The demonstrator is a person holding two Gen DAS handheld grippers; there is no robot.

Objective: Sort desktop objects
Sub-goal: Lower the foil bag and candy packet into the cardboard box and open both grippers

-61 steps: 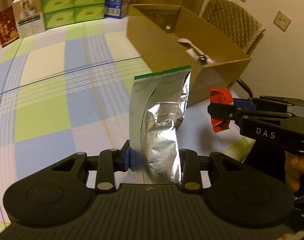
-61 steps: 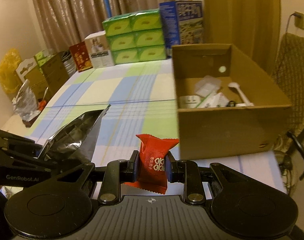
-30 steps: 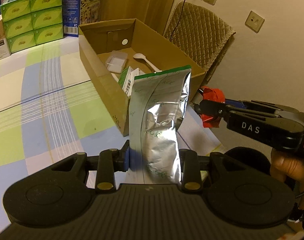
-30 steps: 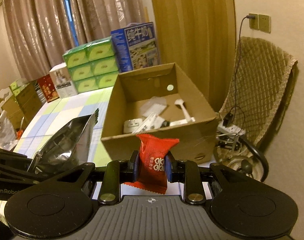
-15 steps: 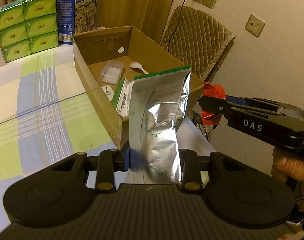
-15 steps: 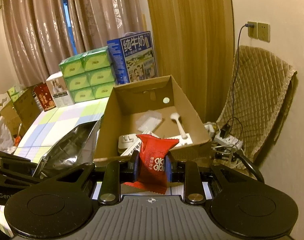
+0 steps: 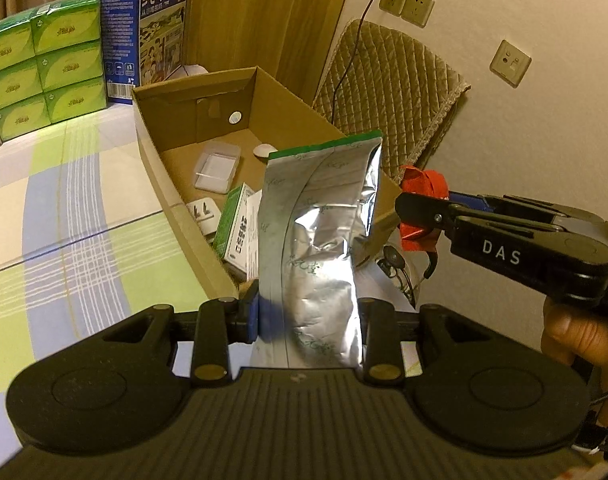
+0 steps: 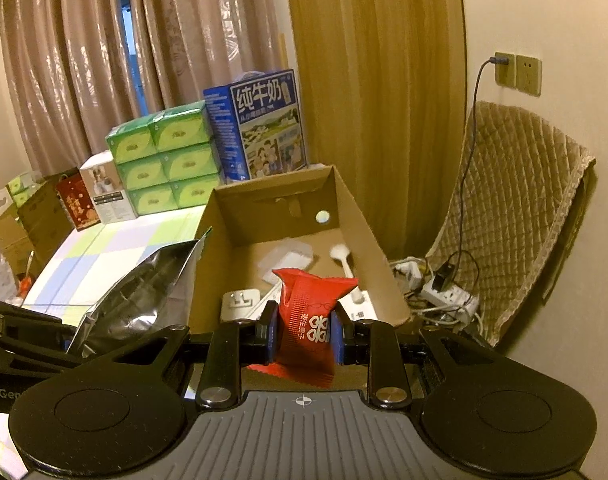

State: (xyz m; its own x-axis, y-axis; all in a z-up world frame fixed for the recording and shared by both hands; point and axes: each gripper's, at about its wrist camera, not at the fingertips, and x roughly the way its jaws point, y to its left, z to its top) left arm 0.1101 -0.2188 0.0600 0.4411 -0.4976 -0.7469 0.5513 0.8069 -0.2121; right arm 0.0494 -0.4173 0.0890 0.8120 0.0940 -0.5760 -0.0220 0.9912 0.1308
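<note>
- The left gripper is clamped on a tall silver foil pouch with a green top edge, held upright above the near end of an open cardboard box.
- The box sits at the right edge of a checked tablecloth; inside lie a clear plastic case, a white plug adapter, a green-and-white carton and a white spoon.
- The right gripper pinches a red snack packet upright, over the box's near right corner.
- A quilted chair stands right of the box.

6 green tissue boxes, 1 cardboard box, 1 foil pouch, 1 red packet, 2 claws.
</note>
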